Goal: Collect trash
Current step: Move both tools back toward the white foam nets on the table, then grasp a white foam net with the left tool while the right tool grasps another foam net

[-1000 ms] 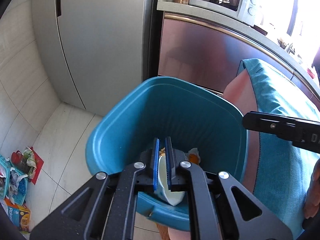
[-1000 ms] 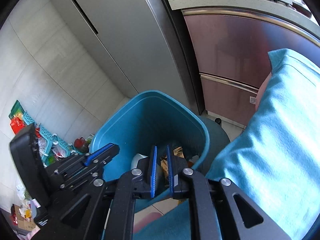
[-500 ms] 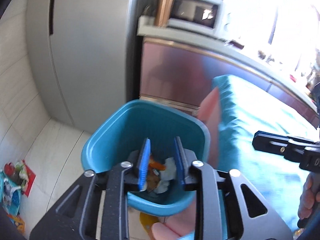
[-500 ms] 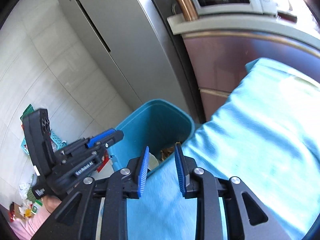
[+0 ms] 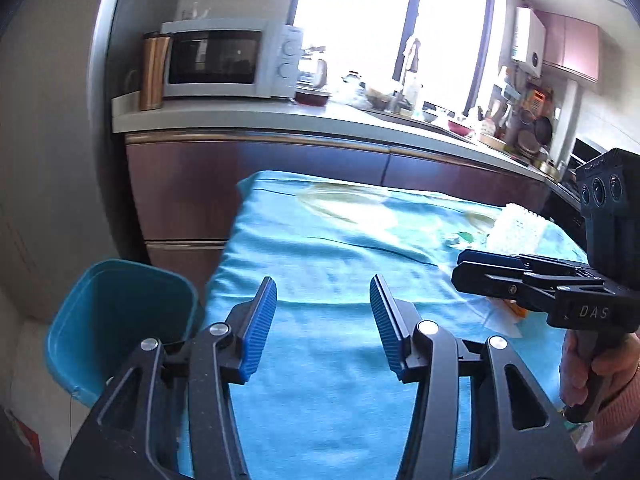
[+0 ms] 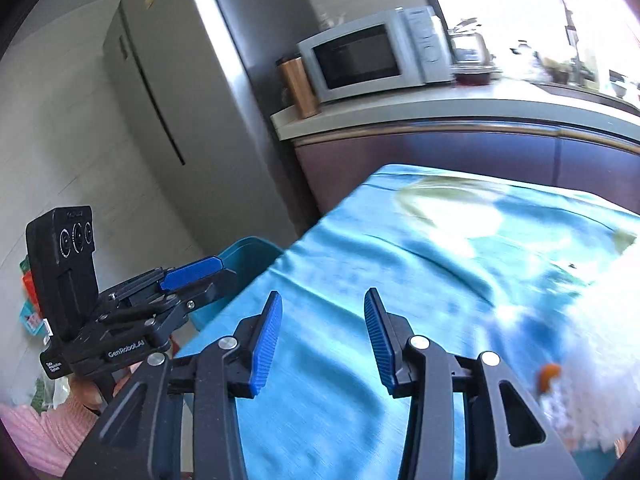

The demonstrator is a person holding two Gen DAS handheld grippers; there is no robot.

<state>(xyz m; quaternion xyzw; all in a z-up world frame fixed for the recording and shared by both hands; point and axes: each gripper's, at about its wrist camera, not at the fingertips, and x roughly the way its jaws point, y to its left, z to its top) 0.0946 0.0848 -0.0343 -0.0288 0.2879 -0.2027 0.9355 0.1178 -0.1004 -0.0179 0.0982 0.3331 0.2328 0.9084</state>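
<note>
**A:** What's left to collect, and where?

**B:** From where I sit, the trash (image 6: 549, 376) on the table is a small orange scrap, low on the right in my right wrist view, on the blue tablecloth (image 5: 320, 248) beside a pale, overexposed patch I can't identify. The left wrist view shows an orange bit (image 5: 516, 310) half hidden behind the right gripper. The blue bin (image 5: 112, 320) stands on the floor off the table's left corner, well apart from the scrap.

**A:** And your tools?

**B:** My left gripper (image 5: 323, 320) has nothing between its blue pads, and its jaws are opening over bare cloth. My right gripper (image 6: 323, 338) is the same: empty, jaws spreading, about halfway wide.

**A:** What worries you?

**B:** Mostly the cloth. The scrap looks thin and flat, so if I come down steeply the pads may pinch a fold of the tablecloth with it and drag the whole thing. The white lattice object (image 5: 516, 232) further back could then shift.

**A:** Anything else?

**B:** The right view is smeared and glare-washed, so I may misjudge where the scrap lies and close on nothing. The two grippers are also near each other, and reaching for the same piece could knock them together. A light scrap could also slip out on the way across to the bin.
</note>
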